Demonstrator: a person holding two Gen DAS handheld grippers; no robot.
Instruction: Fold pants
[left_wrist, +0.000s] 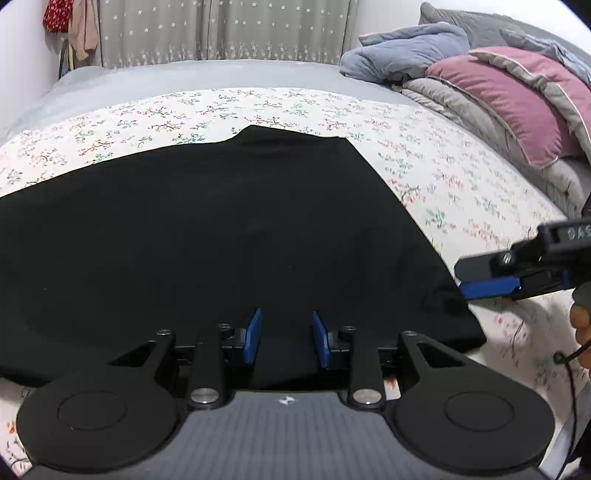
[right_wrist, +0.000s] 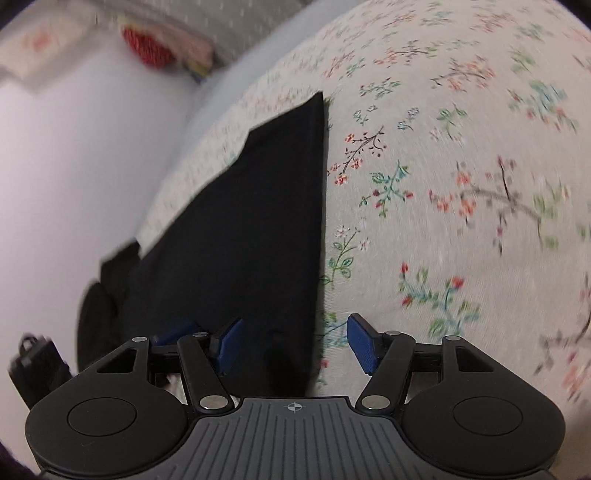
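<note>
Pants: I count one pair of black pants (left_wrist: 207, 240), lying flat and folded on the bed, its straight right edge running away from me in the right wrist view (right_wrist: 258, 221).
Claws: I am working two, one in each hand.
Left claw: the left claw (left_wrist: 287, 338) hovers over the near edge of the pants; its jaws stand partly apart, the blue pads (left_wrist: 254, 334) pressing nothing.
Right claw: the right claw (right_wrist: 293, 341) stands wide, straddling the right edge of the pants, with dark cloth and flowered sheet both showing in the gap and the pads clear of the cloth; from the left wrist view it enters at the right (left_wrist: 491, 277), just beside the pants' edge.
Hand: part of one hand (left_wrist: 581, 325) shows at the right border, behind the right claw.
Bed: one bed, covered by a cream sheet (left_wrist: 424, 166) printed with small flowering twigs; a plain grey strip (left_wrist: 184, 77) lies beyond it.
Bedding: a heap at the far right holds one pink pillow (left_wrist: 517, 107), one blue blanket (left_wrist: 402, 51) and grey quilts (left_wrist: 461, 107).
Room: a grey curtain (left_wrist: 221, 29) with small white stars hangs behind the bed, a white wall to the left.
Hanging clothes: a red patterned garment (left_wrist: 57, 14) and a pale pink one (left_wrist: 86, 26) hang in the far left corner.
Sharpness: the right wrist view is blurred.
</note>
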